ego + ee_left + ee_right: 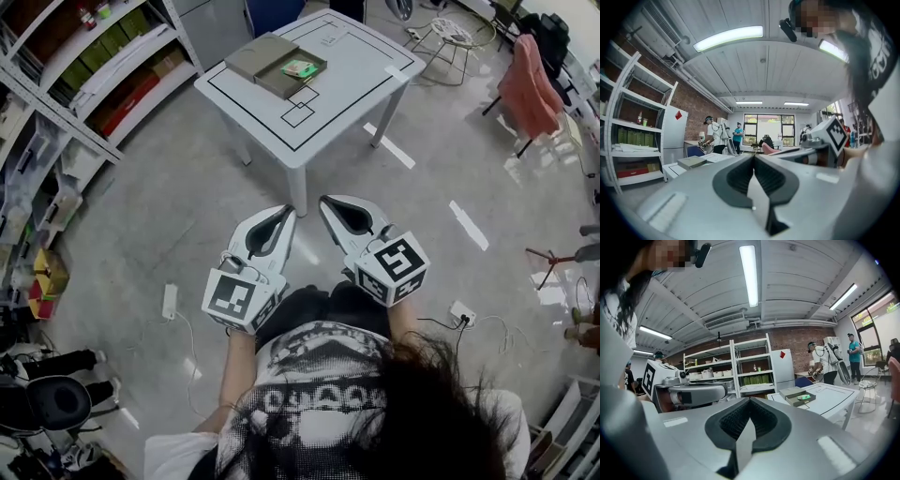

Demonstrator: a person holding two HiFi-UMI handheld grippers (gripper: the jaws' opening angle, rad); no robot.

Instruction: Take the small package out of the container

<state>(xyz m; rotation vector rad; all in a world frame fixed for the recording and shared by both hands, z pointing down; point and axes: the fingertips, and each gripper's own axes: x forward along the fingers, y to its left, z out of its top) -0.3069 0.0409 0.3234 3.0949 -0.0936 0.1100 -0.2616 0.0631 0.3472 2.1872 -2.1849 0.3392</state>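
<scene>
Jaws of both grippers are pressed fully together with nothing between them: the left gripper (286,214) and right gripper (327,202) are held side by side close to the person's body. The small package (300,67), green-topped, lies well ahead of them in the open olive container (281,86) on the white surface (356,75). It sits almost on the line between the two, so neither looks clearly nearer. Its long axis seems to run crosswise. No print on it is legible.
</scene>
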